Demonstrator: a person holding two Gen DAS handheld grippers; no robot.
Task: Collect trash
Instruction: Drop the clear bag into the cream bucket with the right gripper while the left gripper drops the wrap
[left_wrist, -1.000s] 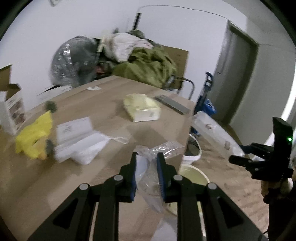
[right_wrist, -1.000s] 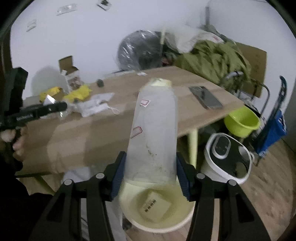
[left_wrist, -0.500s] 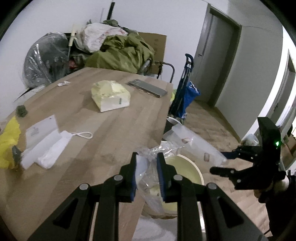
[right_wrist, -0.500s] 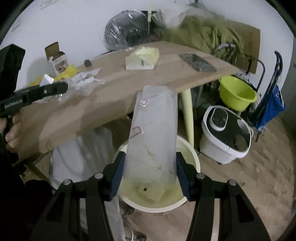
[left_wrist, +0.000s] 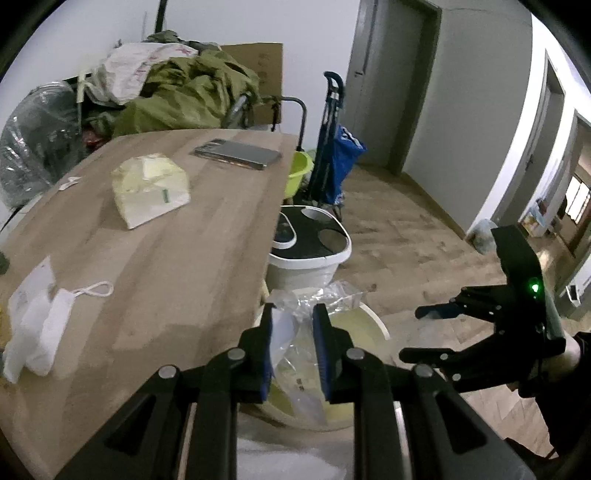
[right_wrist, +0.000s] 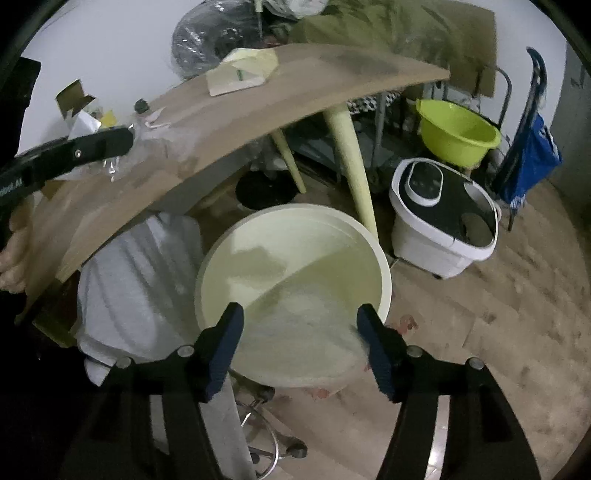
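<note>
- Crumpled clear plastic wrapper (left_wrist: 295, 332) pinched between the blue pads of the left claw (left_wrist: 293, 347), hanging past the desk (left_wrist: 166, 258) edge, over the near side of the cream bucket (left_wrist: 373, 325) on the floor
- Bucket directly below and slightly ahead of that claw; drop path short and nearly vertical, so release looks like the coming move, as a judgement
- Long clear bag (right_wrist: 303, 306) lying blurred inside the same bucket (right_wrist: 384, 273), sloping from the near rim toward the far wall, no longer touched by either pad
- Right claw (right_wrist: 301, 343) spread wide just above the bucket mouth, jaws having just been opening, nothing gripped between them
- Left claw nearer the desk, right claw (left_wrist: 424, 332) out over the floor on the far side of the bucket; both angled downward
- Remaining on the desk: pale yellow pack (left_wrist: 151, 188), white folded packet with a loop (left_wrist: 40, 321), a dark flat phone-like slab (left_wrist: 236, 153)
- Beyond: white and black appliance (right_wrist: 443, 221), green basin (right_wrist: 454, 133), blue trolley bag (right_wrist: 532, 162)
- Risk judged: light wrapper clinging to a pad or drifting outside the rim
</note>
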